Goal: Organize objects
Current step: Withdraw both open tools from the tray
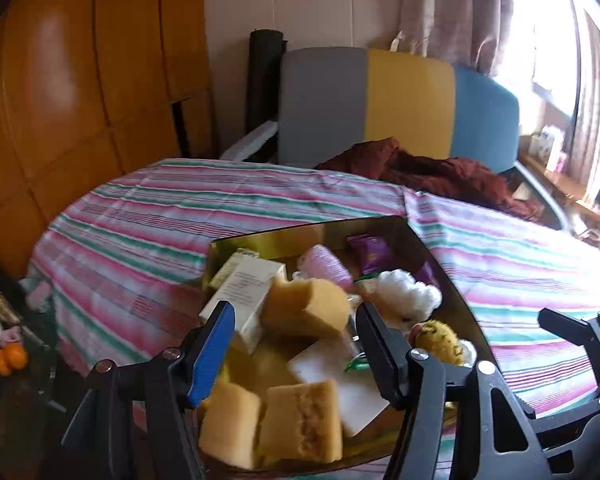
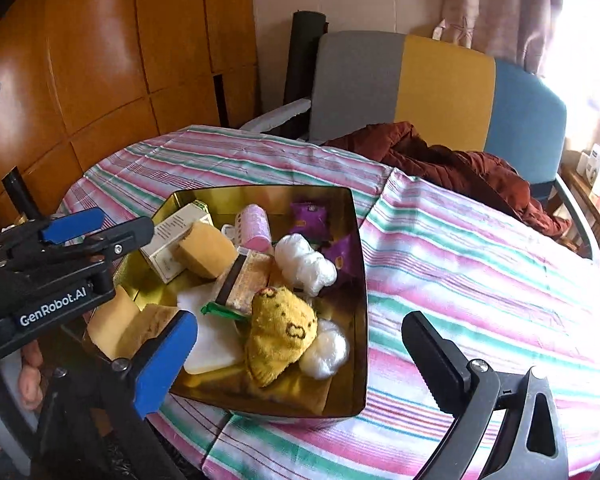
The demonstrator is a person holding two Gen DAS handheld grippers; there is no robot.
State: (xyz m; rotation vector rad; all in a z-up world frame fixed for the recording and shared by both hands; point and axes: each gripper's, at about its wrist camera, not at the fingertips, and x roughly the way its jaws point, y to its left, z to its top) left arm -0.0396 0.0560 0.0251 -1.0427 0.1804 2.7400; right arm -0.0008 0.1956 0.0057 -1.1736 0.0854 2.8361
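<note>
Right wrist view: both grippers, left gripper (image 1: 296, 340) and right gripper (image 2: 296, 344), hover with empty, wide jaws over the shiny gold metal tin (image 2: 360, 240) of small things.

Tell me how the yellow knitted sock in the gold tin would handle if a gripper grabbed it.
The yellow sock looks knitted and slumped, so it would probably flop and squash. It seems light. Resting against a white plastic ball in the gold tin, it might nudge that when lifted.
</note>
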